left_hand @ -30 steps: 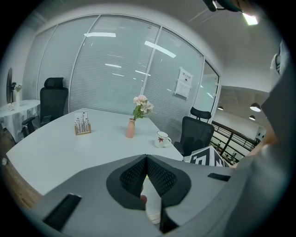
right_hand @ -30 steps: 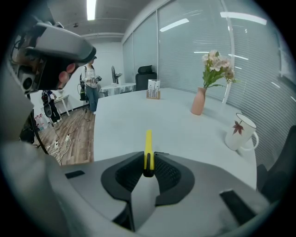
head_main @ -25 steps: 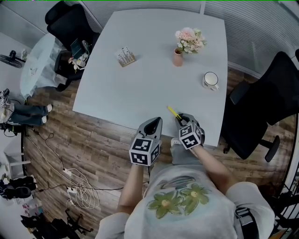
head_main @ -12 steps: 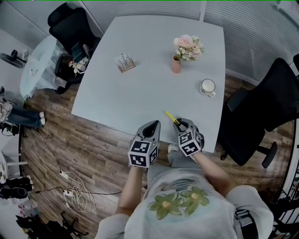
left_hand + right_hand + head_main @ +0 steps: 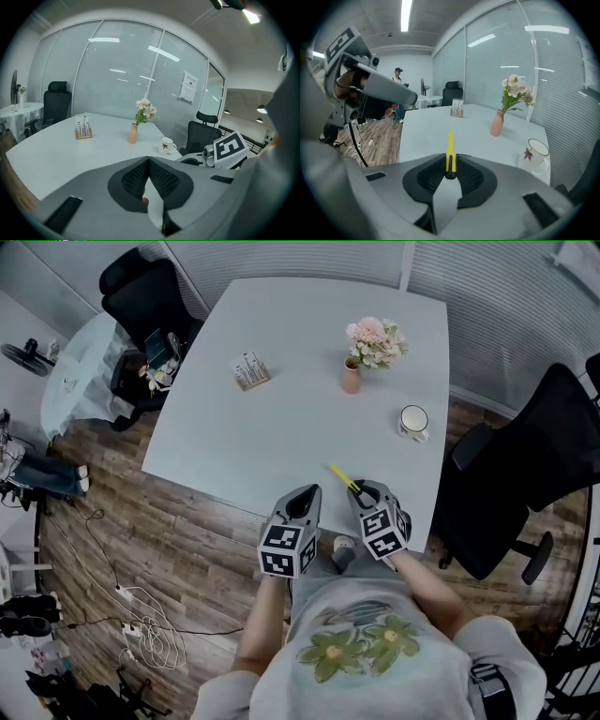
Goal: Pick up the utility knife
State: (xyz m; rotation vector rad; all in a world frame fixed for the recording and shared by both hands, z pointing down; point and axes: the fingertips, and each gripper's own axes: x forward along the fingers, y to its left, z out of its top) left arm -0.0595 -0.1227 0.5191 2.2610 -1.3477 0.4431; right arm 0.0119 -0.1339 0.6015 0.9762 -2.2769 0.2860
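Looking down in the head view, the slim yellow plastic utility knife (image 5: 342, 476) juts out past the right gripper's (image 5: 362, 493) fingertips, above the pale grey table (image 5: 281, 381). The left gripper view shows the left gripper (image 5: 149, 160) with its jaws pressed together and nothing between them. In the right gripper view, both pads pinch the knife's near end.

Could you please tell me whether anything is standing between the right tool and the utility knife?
Nothing visible does. The utility knife is already clamped between the jaws of the right tool, its yellow body sticking out ahead over the table. The vase and mug stand farther off to the side.
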